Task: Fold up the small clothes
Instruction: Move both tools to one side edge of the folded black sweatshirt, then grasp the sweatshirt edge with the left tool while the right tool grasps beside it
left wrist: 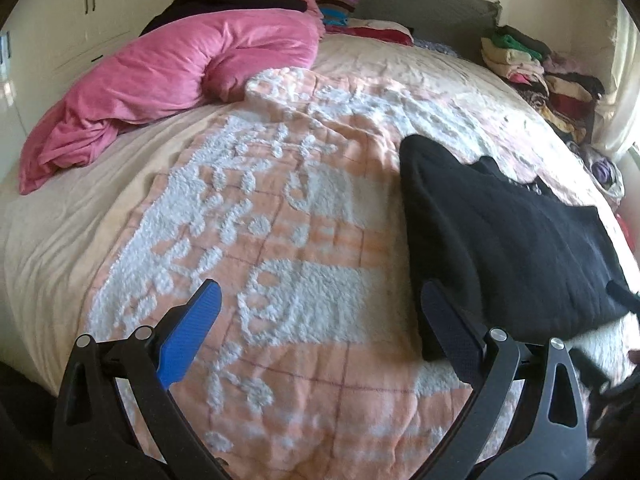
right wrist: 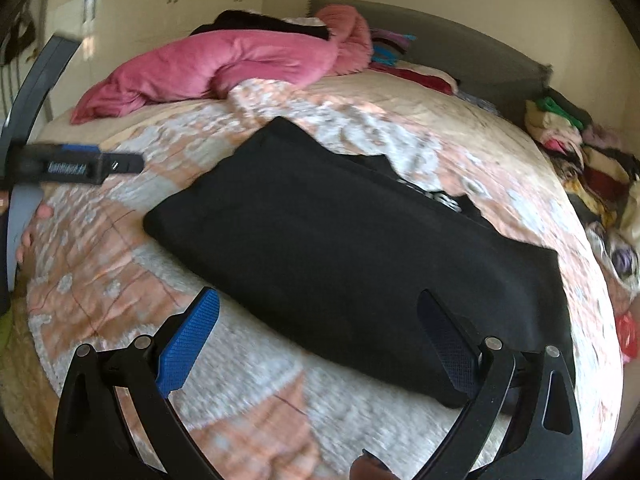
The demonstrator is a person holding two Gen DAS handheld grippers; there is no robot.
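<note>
A black garment [left wrist: 500, 240] lies flat and folded on the peach-and-white blanket [left wrist: 280, 240], on the right of the left wrist view. My left gripper [left wrist: 320, 286] is open over the blanket with nothing between its fingers, and its right finger [left wrist: 444, 320] overlaps the garment's near left edge. In the right wrist view the black garment [right wrist: 340, 232] fills the middle. My right gripper [right wrist: 317, 294] is open above its near edge and holds nothing. Far left in that view is the left gripper [right wrist: 80, 164], with a person's fingers [right wrist: 32, 232] below it.
A pink duvet [left wrist: 160, 88] is bunched at the bed's far left. Stacks of folded clothes [left wrist: 532, 68] line the right side, and more lie by the grey headboard [left wrist: 420, 4]. White wardrobe doors [left wrist: 88, 12] stand beyond the bed.
</note>
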